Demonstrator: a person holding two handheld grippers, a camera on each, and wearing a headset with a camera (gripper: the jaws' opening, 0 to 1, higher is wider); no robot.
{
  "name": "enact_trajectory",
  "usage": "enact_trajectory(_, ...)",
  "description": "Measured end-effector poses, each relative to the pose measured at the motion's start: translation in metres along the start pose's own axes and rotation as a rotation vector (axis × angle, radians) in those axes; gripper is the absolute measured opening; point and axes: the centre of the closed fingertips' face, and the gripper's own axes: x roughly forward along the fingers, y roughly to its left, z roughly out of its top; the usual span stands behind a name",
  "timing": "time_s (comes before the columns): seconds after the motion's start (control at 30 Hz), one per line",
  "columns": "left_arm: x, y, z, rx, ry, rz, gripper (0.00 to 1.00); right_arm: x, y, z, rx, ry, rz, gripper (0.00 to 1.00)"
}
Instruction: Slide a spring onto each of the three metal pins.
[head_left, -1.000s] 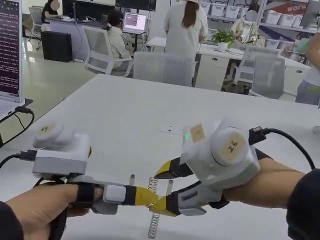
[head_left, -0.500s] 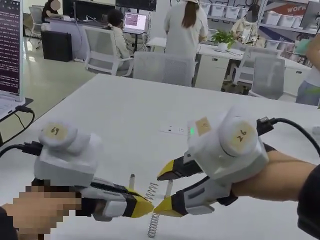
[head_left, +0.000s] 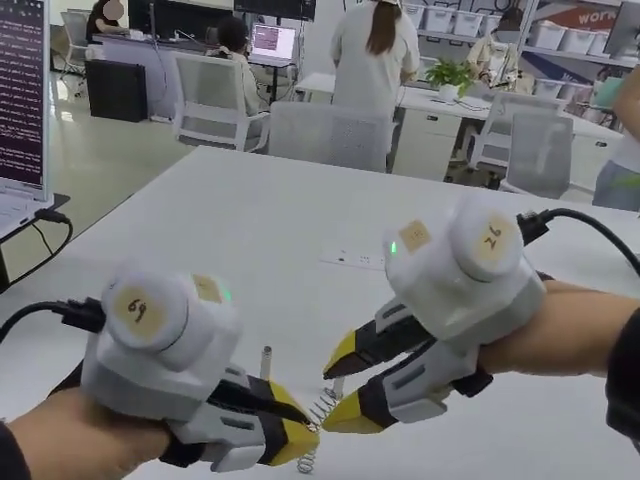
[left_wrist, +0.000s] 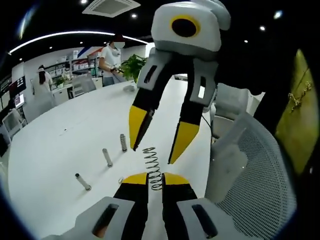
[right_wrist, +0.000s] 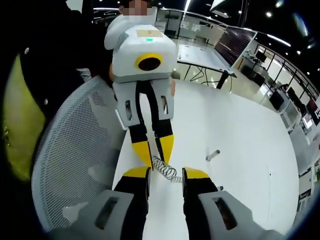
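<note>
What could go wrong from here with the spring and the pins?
1. The left hand-held gripper pinches the spring by one end only; it may flick out when the open right hand-held gripper closes on it.
2. The metal pins stand close by; a jaw could knock one over.

L claw (left_wrist: 155, 179), R claw (right_wrist: 166, 173) yellow-tipped on black; spring (left_wrist: 151, 161) silver; pins (left_wrist: 107, 157) prob. grey.
</note>
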Motion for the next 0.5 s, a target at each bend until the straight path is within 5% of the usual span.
enact_trajectory(0.5,0.002,-0.016,0.009,0.092,-0.027,-0.047,0.01,0.003,0.017,-0.006,0.049,0.03,0.139,0.15)
